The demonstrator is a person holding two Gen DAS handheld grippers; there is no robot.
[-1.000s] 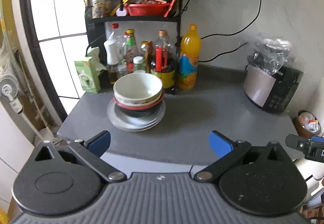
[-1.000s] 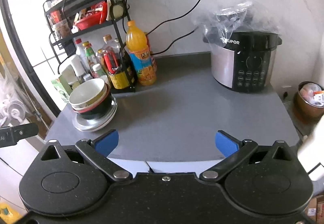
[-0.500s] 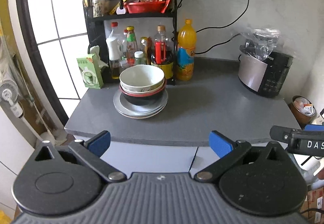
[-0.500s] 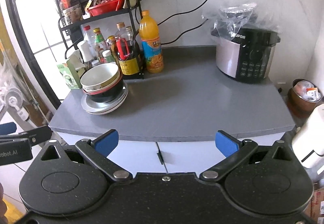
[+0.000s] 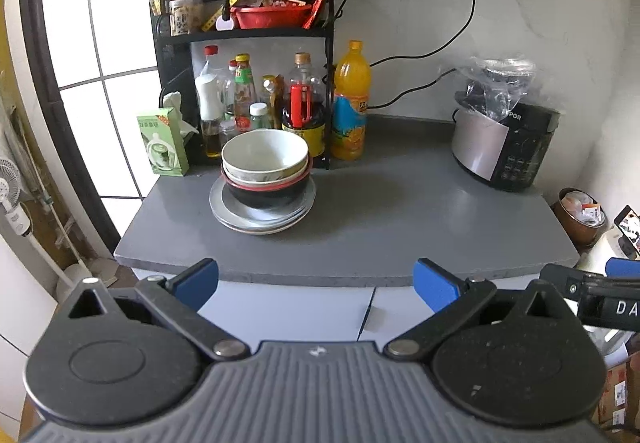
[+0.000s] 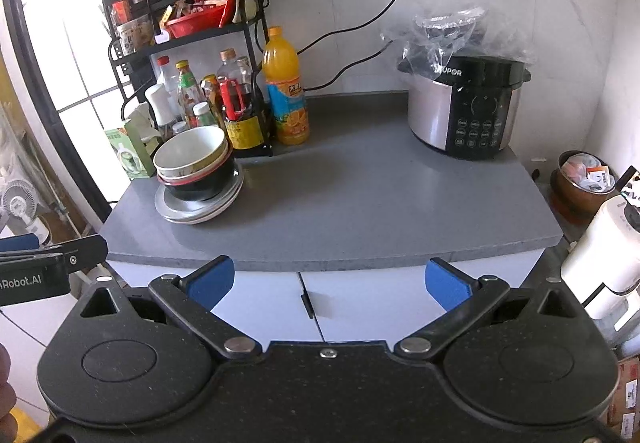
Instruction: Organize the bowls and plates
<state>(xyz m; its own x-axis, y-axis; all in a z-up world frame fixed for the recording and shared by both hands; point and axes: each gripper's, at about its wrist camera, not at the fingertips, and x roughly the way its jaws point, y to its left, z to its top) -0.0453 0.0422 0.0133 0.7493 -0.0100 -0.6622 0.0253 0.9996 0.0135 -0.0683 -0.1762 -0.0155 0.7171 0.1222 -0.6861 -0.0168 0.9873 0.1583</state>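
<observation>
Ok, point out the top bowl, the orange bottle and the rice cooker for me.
top bowl [image 5: 262, 157]: left wrist view, on its pale inside.
orange bottle [image 6: 285, 71]: right wrist view, on the orange body above the label.
rice cooker [image 6: 480, 115]: right wrist view, on the black button panel.

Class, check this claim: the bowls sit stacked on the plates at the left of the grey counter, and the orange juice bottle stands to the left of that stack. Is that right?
Not quite. The bowls do sit stacked on the plates at the left of the grey counter, but the orange juice bottle stands to the right of that stack, beside the rack. The left wrist view shows it.
</observation>
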